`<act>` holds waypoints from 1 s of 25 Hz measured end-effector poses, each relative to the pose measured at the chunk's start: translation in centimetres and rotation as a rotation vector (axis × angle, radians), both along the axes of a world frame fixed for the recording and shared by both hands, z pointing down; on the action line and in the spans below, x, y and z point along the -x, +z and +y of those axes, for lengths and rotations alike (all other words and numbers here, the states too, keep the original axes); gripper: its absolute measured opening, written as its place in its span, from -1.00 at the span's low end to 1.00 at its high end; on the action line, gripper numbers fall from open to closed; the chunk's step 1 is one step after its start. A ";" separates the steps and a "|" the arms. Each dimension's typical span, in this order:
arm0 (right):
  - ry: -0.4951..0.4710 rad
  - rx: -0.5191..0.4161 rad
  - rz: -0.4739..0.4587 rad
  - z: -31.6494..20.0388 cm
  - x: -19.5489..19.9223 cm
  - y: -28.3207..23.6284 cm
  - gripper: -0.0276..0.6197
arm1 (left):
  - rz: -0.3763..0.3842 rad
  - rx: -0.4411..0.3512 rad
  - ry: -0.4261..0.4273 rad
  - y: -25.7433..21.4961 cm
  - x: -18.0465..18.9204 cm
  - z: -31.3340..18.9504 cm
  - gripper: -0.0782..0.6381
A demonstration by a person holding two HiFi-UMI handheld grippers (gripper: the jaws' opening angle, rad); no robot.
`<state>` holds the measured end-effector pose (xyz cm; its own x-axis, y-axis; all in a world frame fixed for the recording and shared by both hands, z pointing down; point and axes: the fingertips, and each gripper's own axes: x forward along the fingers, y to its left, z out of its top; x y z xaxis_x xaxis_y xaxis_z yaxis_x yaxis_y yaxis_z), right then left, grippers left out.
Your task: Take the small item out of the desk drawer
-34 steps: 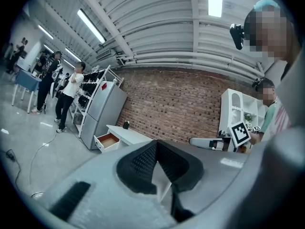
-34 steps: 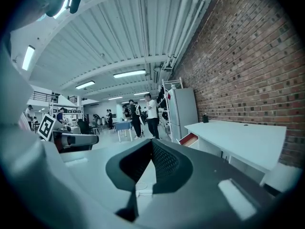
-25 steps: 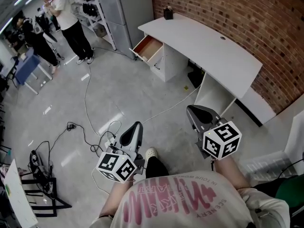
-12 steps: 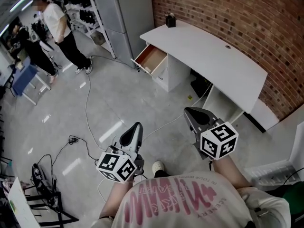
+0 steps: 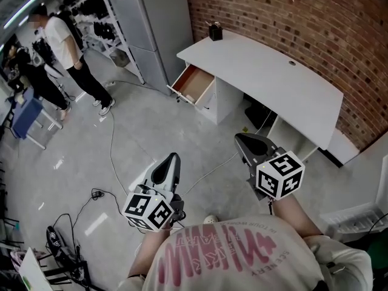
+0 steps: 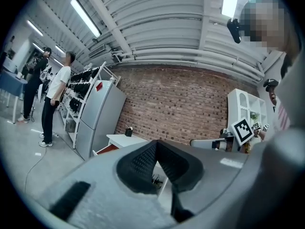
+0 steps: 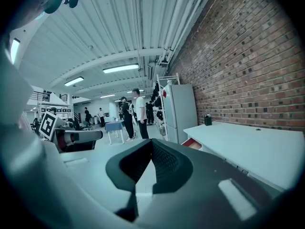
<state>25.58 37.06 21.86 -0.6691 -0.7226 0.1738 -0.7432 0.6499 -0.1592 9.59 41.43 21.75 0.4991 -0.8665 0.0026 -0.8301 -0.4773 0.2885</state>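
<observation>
At the left end of the white desk (image 5: 267, 65), the open drawer (image 5: 193, 83) is jutting straight out from the desk's front edge, its contents too small to make out, while the left gripper (image 5: 170, 162) and right gripper (image 5: 245, 143) are hovering well apart from it, jaws pressed together, gripping nothing.

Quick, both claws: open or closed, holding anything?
Left claw: closed, jaws together at the tip, holding nothing.
Right claw: closed, jaws together at the tip, holding nothing.
</observation>
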 end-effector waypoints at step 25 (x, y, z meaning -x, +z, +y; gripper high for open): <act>-0.048 0.016 -0.021 -10.6 6.0 0.5 -0.87 | 0.017 -0.001 -0.076 0.6 6.1 -9.4 -0.76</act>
